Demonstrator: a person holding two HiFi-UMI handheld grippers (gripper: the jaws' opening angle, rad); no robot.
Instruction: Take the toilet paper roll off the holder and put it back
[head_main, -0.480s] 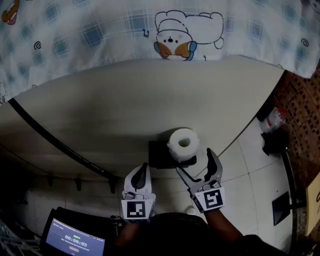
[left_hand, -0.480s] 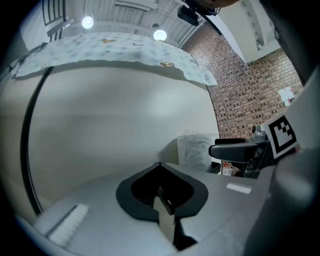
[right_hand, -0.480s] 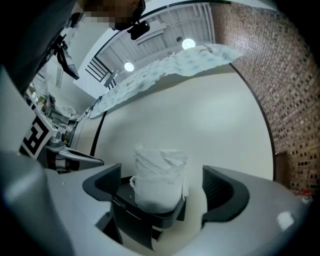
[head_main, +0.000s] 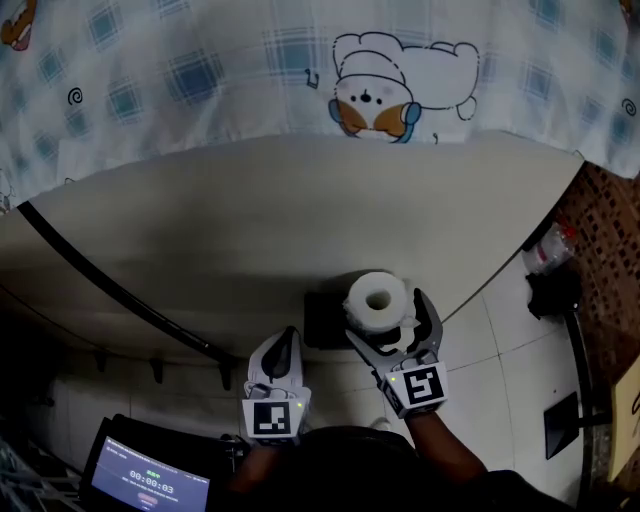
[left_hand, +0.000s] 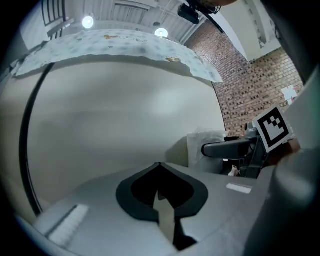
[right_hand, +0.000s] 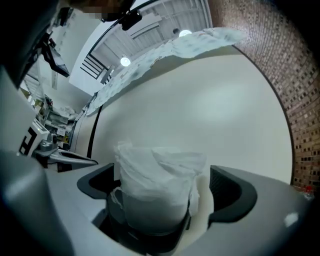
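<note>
A white toilet paper roll (head_main: 378, 298) stands on a black holder (head_main: 322, 320) fixed to the cream surface (head_main: 280, 210). My right gripper (head_main: 388, 322) is open, one jaw on each side of the roll and neither pad pressing on it. The right gripper view shows the roll (right_hand: 157, 182) filling the gap of that right gripper (right_hand: 165, 187), with the holder (right_hand: 145, 237) under it. My left gripper (head_main: 284, 348) hangs to the left and nearer me, shut and empty. In the left gripper view its jaws meet at the left gripper tip (left_hand: 159, 166), and the roll (left_hand: 199, 145) lies off to the right.
A checked cloth with a cartoon animal (head_main: 380, 90) hangs along the far edge. A black strip (head_main: 110, 285) runs diagonally at the left. A tablet with a timer (head_main: 145, 485) sits at the lower left. Black objects (head_main: 555, 290) and brick paving lie on the right.
My right gripper has moved forward, so its jaws now flank the roll instead of stopping short of it. The left gripper has stayed put.
</note>
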